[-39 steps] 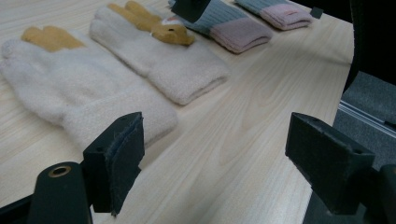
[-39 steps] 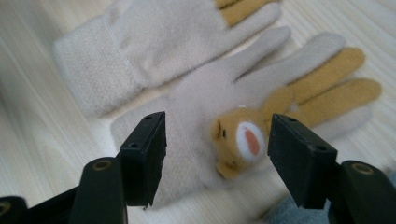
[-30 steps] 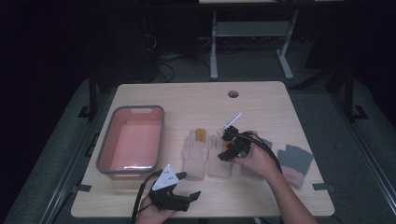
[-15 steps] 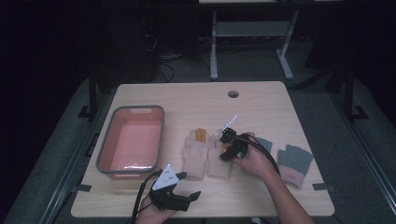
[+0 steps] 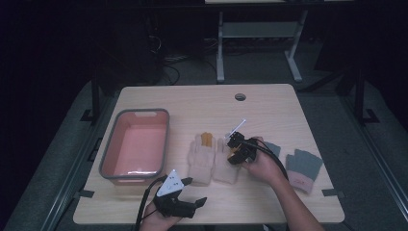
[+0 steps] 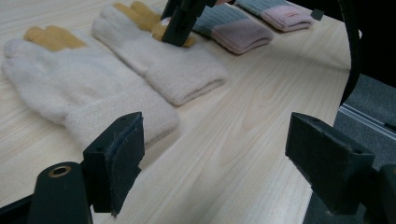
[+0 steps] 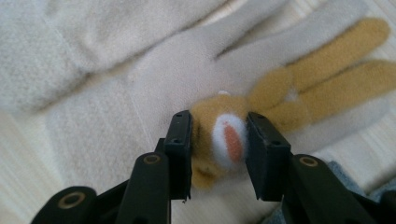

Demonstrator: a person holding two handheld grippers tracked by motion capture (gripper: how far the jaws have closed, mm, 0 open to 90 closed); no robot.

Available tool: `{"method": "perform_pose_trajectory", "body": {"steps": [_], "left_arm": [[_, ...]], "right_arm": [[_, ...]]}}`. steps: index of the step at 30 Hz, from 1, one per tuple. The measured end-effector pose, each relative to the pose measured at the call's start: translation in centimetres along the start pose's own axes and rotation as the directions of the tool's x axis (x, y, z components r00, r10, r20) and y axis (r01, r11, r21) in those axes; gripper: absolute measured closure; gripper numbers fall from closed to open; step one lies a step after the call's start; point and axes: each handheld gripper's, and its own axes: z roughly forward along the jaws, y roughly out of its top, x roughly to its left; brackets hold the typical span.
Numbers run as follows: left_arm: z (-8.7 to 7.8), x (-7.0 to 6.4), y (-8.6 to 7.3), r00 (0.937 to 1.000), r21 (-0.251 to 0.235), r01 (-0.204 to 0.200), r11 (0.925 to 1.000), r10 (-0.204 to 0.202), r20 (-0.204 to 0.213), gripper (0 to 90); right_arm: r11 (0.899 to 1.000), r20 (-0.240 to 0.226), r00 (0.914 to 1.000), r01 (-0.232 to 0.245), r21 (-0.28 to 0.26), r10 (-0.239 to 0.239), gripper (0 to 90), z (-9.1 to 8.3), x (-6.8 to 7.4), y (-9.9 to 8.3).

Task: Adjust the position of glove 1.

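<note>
Fuzzy cream glove [image 7: 140,93] in right gripper [image 7: 218,140]

The left gripper [image 5: 192,204] rests at the table's [image 5: 269,110] near edge with bare wood between its wide-spread jaws. Just ahead of it lie two cream gloves [image 6: 88,88], blocking a straight forward path; the pink bin [image 5: 137,144] stands ahead to its left. The right gripper [image 7: 218,140] sits on the second cream glove [image 7: 140,93], jaws pinching a fold. Two grey gloves [image 5: 303,166] lie behind it, one touching the hand. Beyond both grippers the tabletop is open.
</note>
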Motion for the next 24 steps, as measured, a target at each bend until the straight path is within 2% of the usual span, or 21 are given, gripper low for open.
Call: {"method": "perform_pose_trajectory", "body": {"steps": [5,8,15,24], "left_arm": [[0.0,0.1,0.0,1.0,-0.001,0.002,1.0,-0.002,-0.008,19.7],[-0.1,0.0,0.0,0.9999,-0.005,-0.001,1.0,0.001,-0.012,19.8],[-0.1,0.1,-0.1,0.9999,-0.008,0.006,1.0,-0.007,-0.015,19.7],[-0.3,0.1,0.0,0.9997,-0.03,-0.001,0.9996,0.0,-0.023,19.8]], "right_arm": [[1.0,0.012,0.9996,0.025,-0.016,-0.025,65.0,-0.9,0.4,0.2],[0.999,-0.006,0.9997,0.022,-0.034,-0.023,65.2,-1.4,0.5,0.2],[0.998,0.004,0.9991,0.043,-0.041,-0.043,65.5,-2.4,0.7,-0.2],[0.995,0.021,0.9979,0.063,-0.079,-0.061,65.7,-5.1,1.0,0.2]]}}
